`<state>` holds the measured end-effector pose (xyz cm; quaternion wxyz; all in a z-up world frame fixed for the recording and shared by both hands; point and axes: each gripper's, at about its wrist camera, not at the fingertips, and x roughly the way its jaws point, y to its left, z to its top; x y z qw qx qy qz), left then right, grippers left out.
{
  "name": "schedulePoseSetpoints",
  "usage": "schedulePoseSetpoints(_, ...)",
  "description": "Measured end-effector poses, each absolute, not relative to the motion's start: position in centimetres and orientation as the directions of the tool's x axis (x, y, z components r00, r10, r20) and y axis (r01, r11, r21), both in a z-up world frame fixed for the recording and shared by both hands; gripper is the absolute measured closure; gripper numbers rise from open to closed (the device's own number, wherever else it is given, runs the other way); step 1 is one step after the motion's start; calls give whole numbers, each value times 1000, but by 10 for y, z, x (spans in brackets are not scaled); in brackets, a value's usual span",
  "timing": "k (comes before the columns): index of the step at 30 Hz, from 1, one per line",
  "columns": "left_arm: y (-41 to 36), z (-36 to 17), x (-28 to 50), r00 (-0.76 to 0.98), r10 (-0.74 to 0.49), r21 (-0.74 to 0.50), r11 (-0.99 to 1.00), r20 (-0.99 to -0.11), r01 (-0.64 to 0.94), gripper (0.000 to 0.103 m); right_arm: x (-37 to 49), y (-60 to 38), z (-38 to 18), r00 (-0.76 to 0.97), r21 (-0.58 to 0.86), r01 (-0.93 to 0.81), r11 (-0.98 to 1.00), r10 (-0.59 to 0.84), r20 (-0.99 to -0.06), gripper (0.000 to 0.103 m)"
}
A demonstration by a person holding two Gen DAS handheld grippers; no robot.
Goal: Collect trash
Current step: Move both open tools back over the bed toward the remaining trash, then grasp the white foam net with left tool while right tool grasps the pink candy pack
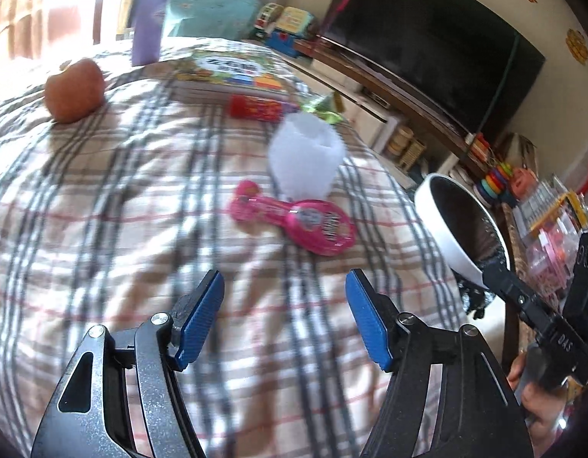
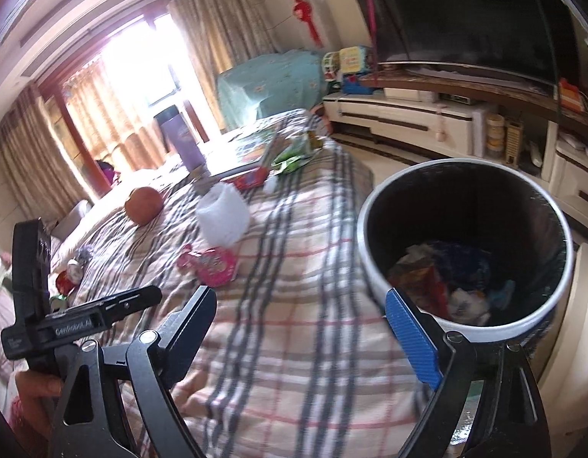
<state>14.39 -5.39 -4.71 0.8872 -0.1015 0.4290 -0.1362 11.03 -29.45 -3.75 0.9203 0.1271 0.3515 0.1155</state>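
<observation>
A white foam net sleeve (image 1: 305, 156) lies on the plaid cloth (image 1: 141, 198), with a pink toy (image 1: 294, 221) just in front of it. A red wrapper (image 1: 256, 107) and a green wrapper (image 1: 320, 108) lie farther back. My left gripper (image 1: 284, 318) is open and empty, above the cloth short of the pink toy. My right gripper (image 2: 299, 328) is open and empty at the cloth's right edge. The white trash bin (image 2: 466, 255) with a black liner stands beside it, holding several wrappers. The foam sleeve (image 2: 223, 215) and pink toy (image 2: 210, 265) also show in the right wrist view.
An apple (image 1: 75, 89) sits at the far left. A purple bottle (image 1: 149, 19) and a picture book (image 1: 233, 72) stand at the back. A TV (image 1: 427, 38) on a low cabinet (image 2: 427, 118) with toys runs along the right wall.
</observation>
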Motion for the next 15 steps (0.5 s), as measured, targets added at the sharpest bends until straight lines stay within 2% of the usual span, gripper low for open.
schedulePoseSetpoints(15, -6, -63, 146, 594, -267, -300, 953, -759, 46, 36, 133, -242, -60, 620, 309, -284, 907, 420, -663, 12)
